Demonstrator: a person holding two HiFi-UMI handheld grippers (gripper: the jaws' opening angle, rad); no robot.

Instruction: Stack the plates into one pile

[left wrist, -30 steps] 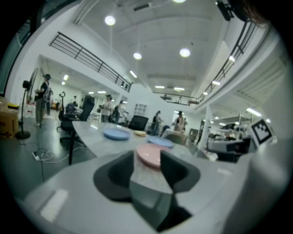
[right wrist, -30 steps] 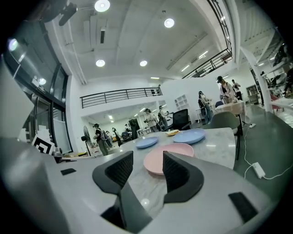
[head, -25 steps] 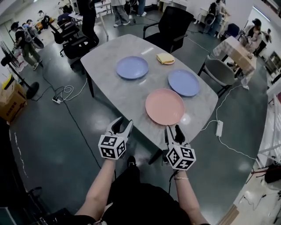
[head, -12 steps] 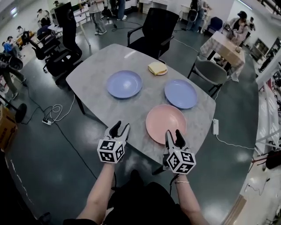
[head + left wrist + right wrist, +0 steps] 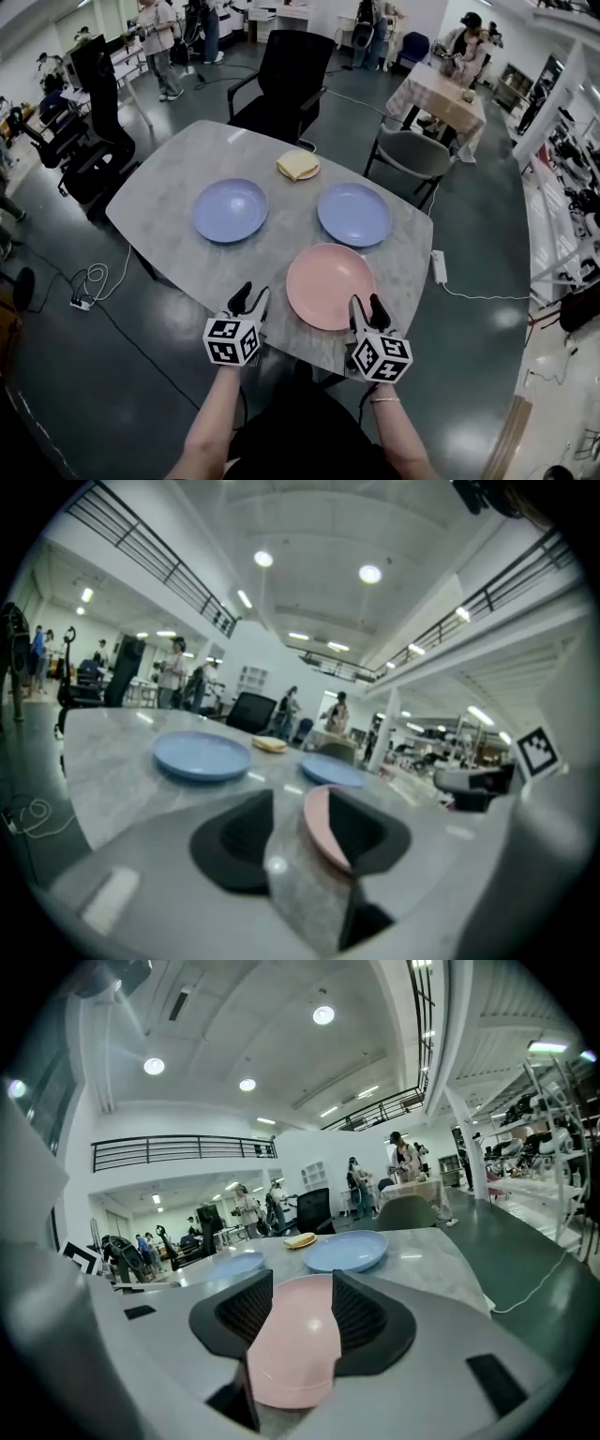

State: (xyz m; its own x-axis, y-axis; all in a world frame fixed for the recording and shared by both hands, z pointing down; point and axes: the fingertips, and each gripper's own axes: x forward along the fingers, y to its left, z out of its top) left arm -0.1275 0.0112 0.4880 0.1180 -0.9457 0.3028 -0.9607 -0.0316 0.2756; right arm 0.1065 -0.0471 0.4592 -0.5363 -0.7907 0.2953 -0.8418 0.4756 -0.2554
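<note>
Three plates lie apart on the grey table [image 5: 169,202]: a pink plate [image 5: 330,286] nearest me, a blue plate [image 5: 231,210] at far left and a second blue plate [image 5: 354,214] at far right. My left gripper [image 5: 251,298] stands open over the table's near edge, left of the pink plate, holding nothing. My right gripper [image 5: 367,306] is open at the pink plate's near right rim. In the right gripper view the pink plate [image 5: 295,1344] shows in the gap of the right gripper [image 5: 302,1312]. The left gripper view shows the pink plate [image 5: 319,829] edge-on past the left gripper [image 5: 291,836].
A small plate with a yellow sandwich [image 5: 298,166] sits at the table's far side. A black office chair [image 5: 281,80] and a grey chair [image 5: 412,155] stand behind the table. Cables and a power strip [image 5: 436,267] lie on the floor. People move about in the background.
Both grippers have moved forward to the table's near edge, and the right one has come up to the pink plate's rim. The plates have not moved.
</note>
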